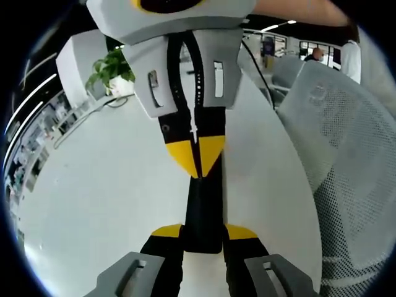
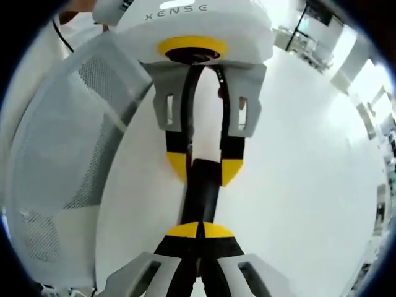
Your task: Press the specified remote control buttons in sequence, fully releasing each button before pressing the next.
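Observation:
A slim black remote control [image 1: 203, 213] is held above the white table [image 1: 99, 204], with my left gripper [image 1: 203, 234] shut on its near end, one yellow pad on each side. My right gripper [image 1: 198, 158] comes in from the top of the left gripper view, shut, its joined yellow tips resting on the remote's far part. In the right gripper view the shut right gripper [image 2: 198, 231] touches the remote [image 2: 201, 195] from below, and the left gripper [image 2: 204, 166] clamps its other end. The buttons are hidden.
A grey mesh office chair [image 1: 346, 173] stands at the table's edge, also seen as the chair [image 2: 68, 154]. A potted plant [image 1: 111, 68] sits at the far end of the table. A person [image 1: 317, 54] sits far behind.

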`<control>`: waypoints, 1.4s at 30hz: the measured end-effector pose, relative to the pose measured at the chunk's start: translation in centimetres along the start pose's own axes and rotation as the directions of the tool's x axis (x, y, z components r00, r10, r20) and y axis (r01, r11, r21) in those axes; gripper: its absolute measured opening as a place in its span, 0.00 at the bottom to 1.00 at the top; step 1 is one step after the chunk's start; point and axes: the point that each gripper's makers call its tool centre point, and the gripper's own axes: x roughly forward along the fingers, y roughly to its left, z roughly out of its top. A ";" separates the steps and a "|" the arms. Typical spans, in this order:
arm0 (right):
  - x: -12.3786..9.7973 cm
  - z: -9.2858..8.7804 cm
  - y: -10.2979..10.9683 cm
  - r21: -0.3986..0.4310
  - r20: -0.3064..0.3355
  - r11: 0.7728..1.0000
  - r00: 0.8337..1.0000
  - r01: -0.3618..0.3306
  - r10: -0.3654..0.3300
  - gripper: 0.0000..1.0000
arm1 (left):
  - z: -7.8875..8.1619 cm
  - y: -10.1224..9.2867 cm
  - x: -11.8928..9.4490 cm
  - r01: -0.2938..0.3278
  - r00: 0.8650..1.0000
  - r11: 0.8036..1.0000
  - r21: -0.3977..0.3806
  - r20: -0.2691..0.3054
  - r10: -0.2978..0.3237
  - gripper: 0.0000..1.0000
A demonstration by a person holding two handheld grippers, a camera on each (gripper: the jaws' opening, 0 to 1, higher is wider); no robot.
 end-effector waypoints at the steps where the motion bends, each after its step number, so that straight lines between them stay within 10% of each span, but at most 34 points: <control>1: 0.0 0.0 0.0 0.000 -0.001 1.000 1.000 0.000 0.000 0.00 | 0.0 0.0 0.0 0.000 1.000 1.000 0.000 0.000 0.000 0.24; 42: 1.6 1.2 0.0 -0.035 0.002 0.999 1.000 -0.018 0.018 0.00 | 0.0 0.0 0.0 0.000 1.000 1.000 -0.003 0.009 0.000 0.24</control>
